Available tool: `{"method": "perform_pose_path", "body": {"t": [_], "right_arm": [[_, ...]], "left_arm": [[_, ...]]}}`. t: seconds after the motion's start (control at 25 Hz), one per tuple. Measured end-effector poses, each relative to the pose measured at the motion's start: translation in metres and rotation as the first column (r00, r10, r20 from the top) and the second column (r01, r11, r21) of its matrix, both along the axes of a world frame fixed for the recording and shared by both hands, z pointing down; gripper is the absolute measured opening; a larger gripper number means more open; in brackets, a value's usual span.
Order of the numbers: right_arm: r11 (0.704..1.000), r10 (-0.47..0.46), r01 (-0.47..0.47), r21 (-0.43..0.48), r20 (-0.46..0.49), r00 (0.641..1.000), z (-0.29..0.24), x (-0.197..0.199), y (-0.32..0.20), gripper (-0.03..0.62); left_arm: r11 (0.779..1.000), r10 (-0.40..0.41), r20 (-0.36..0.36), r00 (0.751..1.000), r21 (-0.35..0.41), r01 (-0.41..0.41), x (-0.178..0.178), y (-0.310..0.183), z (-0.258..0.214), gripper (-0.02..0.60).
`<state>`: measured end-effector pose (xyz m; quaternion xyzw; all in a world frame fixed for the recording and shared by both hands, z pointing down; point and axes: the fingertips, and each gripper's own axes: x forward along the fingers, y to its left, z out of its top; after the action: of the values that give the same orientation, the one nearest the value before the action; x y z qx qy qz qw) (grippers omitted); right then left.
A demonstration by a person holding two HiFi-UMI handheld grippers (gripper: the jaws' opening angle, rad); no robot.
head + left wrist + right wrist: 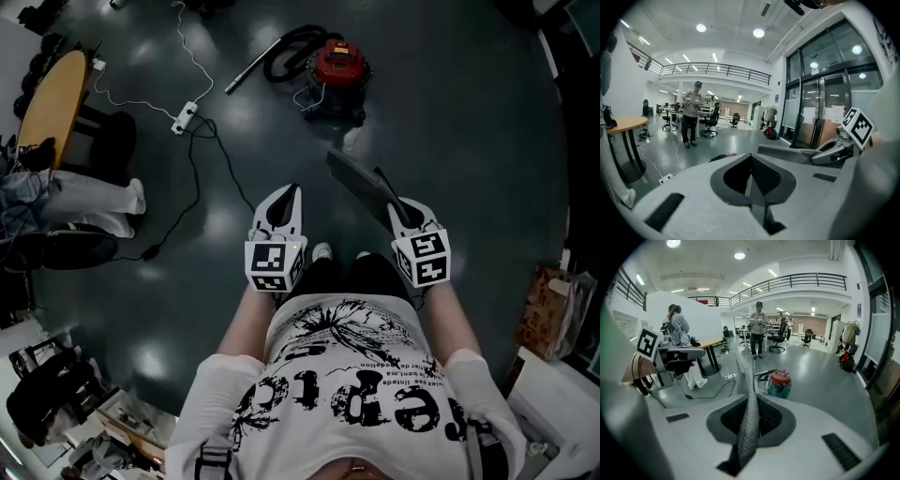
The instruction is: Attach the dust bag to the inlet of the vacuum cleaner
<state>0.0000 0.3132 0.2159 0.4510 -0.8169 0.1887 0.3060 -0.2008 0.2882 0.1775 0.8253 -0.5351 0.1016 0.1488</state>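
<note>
grey dust bag [357, 180] juts lengthwise from right claw [401, 212].

Glossy dark floor [450, 112], round wooden table [52, 94], railed mezzanine [717, 69], ceiling lights [758, 33], perhaps glass doors [820, 112].

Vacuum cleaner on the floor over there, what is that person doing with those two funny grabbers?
A person stands holding a gripper in each hand. The right gripper is clamped on a flat grey dust bag, which sticks out ahead of it. The left gripper is shut and holds nothing. The red vacuum cleaner sits on the dark floor further ahead, with its hose beside it. The bag is not yet on the vacuum.
</note>
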Motion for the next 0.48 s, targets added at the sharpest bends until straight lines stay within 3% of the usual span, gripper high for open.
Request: {"method": "perform_pose_path", "body": {"t": [0.2,0.48], "right_arm": [[0.999,0.018,-0.018,-0.044,0.013,1.000,0.018,0.001,-0.059,0.023],[0.997,-0.023,0.026,-0.067,0.034,0.999,0.034,0.018,-0.167,0.023]], "left_arm": [[0.998,0.004,0.000,1.000,-0.058,-0.004,-0.003,-0.062,0.022,0.003],[0.996,0.024,0.042,0.999,-0.086,-0.021,0.022,-0.172,0.033,0.003]]}}
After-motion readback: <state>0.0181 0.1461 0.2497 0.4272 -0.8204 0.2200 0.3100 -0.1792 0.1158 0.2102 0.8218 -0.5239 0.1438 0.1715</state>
